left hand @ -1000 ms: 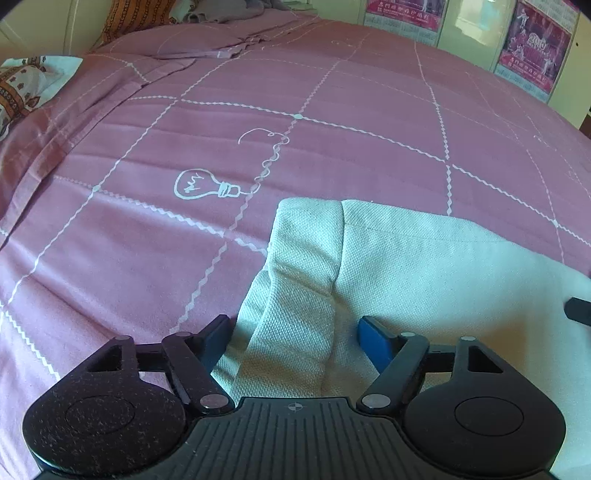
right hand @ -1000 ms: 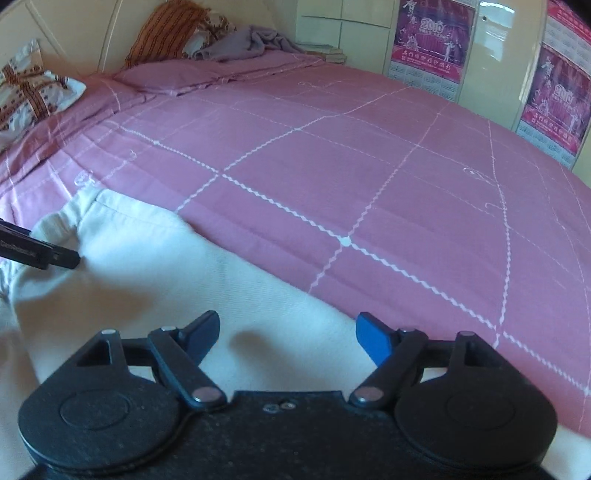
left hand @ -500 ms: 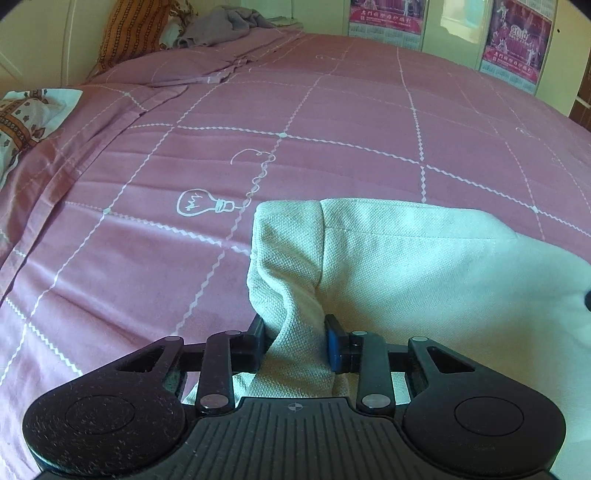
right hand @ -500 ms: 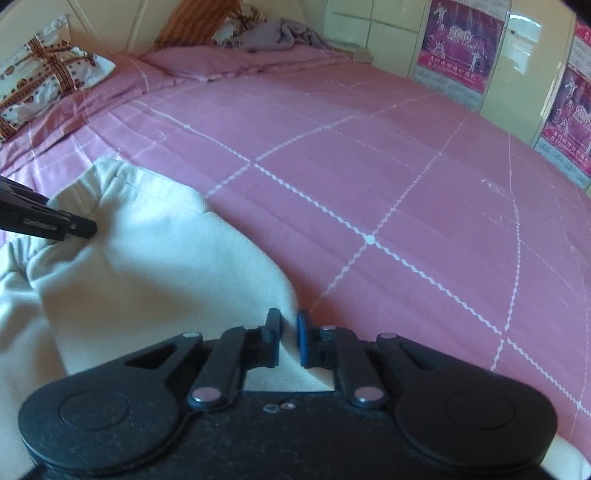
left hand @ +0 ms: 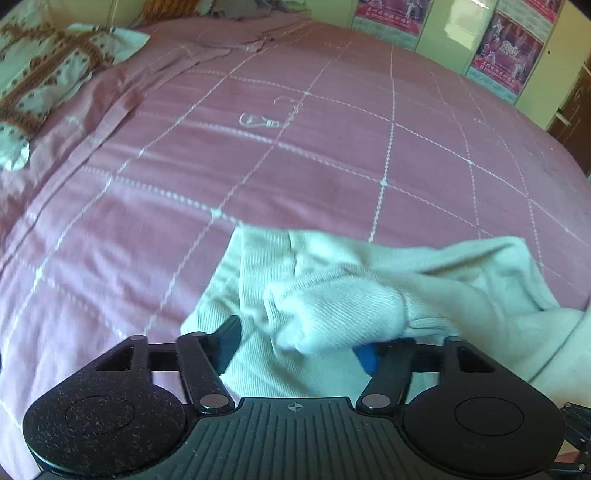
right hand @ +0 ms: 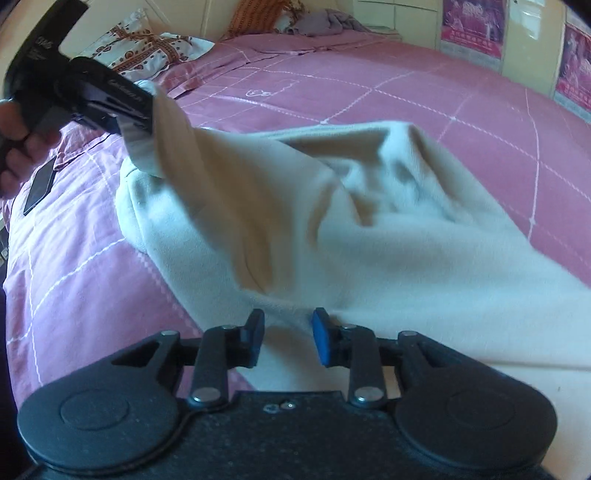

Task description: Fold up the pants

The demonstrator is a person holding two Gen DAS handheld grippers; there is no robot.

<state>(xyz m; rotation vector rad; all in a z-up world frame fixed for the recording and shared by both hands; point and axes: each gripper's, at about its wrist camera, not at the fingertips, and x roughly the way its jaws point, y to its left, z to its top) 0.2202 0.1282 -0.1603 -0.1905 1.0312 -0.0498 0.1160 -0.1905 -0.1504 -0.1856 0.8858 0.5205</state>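
Note:
The cream pants (left hand: 369, 295) lie bunched on the pink bedspread (left hand: 258, 166). In the left wrist view my left gripper (left hand: 299, 343) has its jaws wide apart, with a fold of the cloth lying loose between them. In the right wrist view the pants (right hand: 369, 221) are lifted and folded over in a loose heap. My right gripper (right hand: 288, 341) has its jaws partly apart, with cloth between them. The left gripper also shows in the right wrist view (right hand: 140, 107), at the upper left against a raised corner of the pants.
Patterned pillows (left hand: 44, 77) lie at the bed's left side. An orange cushion and grey clothes (right hand: 295, 18) sit at the head of the bed. Posters (left hand: 506, 55) hang on the cream wardrobe beyond. A dark flat object (right hand: 38, 184) lies on the bedspread at left.
Both grippers were shut on the pants half a second ago and now have their jaws apart. The pants have been carried up and over into a loose heap.

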